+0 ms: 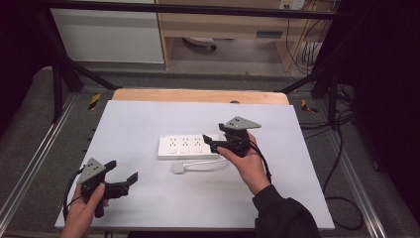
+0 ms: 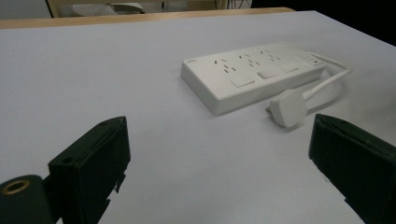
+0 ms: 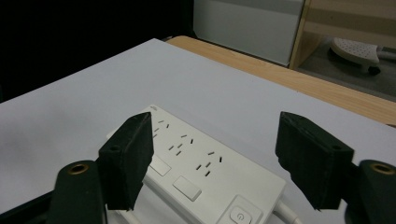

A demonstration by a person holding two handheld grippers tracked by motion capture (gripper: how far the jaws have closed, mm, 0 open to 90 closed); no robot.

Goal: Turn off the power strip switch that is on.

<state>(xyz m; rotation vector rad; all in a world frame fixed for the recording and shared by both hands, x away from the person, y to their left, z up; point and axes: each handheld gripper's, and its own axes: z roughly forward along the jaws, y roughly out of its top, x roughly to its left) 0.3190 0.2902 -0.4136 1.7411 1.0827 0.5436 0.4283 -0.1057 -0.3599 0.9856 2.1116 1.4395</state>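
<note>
**Right claw at the switch end of the strip**

The strip lies flat near the middle of the bench, its long axis running across the bench from left to right in the high view. The right claw sits at the strip's right end, pointing back along that axis, so the strip stretches away from it lengthwise. Its jaws are spread with nothing pinched; the switch end of the strip sits below and between them, and I cannot tell if a pad touches it. The right hand is clearly the nearer one. The left claw rests well apart at the near left of the bench, jaws spread wide and empty.

The plug lies on the bench just in front of the strip, joined by the cord that loops back to the right end.

The right gripper view shows what the high view hides: the power button at the near end and the three socket groups running away between the jaws. The left gripper view gives the side of the strip, with the plug lying close beside it but apart from its front edge.
</note>
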